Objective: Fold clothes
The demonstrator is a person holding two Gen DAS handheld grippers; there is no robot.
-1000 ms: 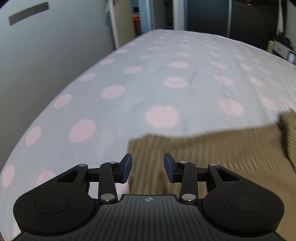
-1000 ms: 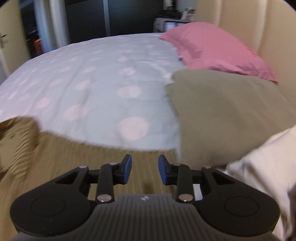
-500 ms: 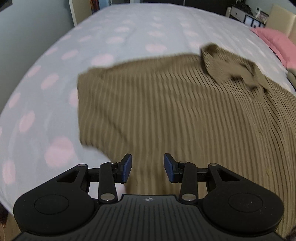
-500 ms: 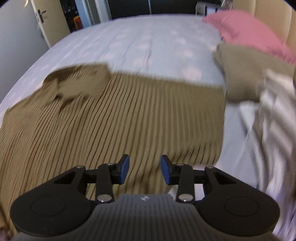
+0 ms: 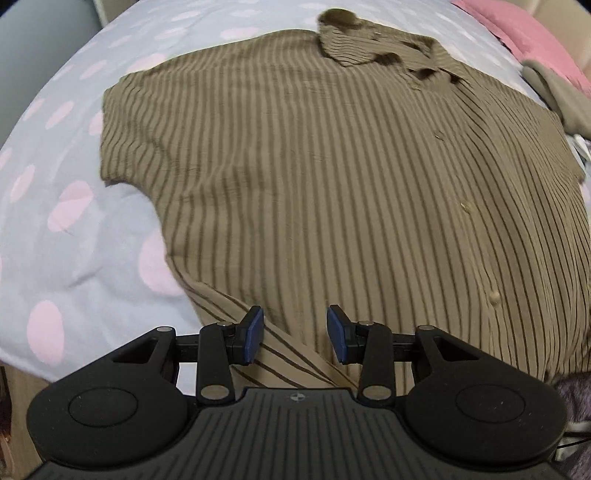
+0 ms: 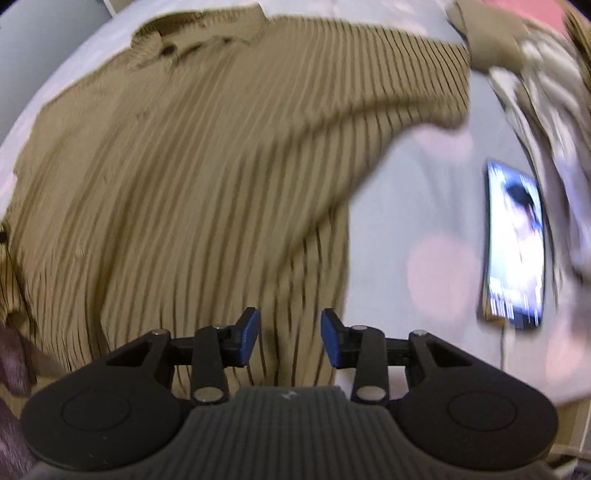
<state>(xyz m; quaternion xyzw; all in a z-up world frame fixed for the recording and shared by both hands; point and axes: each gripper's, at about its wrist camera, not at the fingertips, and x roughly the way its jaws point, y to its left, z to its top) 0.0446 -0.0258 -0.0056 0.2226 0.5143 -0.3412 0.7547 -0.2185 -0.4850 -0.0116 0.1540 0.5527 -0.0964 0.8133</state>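
Left wrist view: striped olive shirt (image 5: 314, 166) spread flat on polka-dot bedspread (image 5: 74, 229), collar far, hem near. Left gripper (image 5: 295, 334) above hem – jaws apart, nothing between pads. Pink pillow (image 5: 517, 33) at far right.

Right wrist view, blurred: right gripper (image 6: 290, 338) over shirt's near edge – jaws parted, empty. Lit phone (image 6: 515, 243) on bedspread to right, near pile of clothes (image 6: 546, 110).

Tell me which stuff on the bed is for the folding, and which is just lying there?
For folding: striped shirt, left gripper, right gripper.

Just lying there: phone, pink pillow, spotted bedcover.
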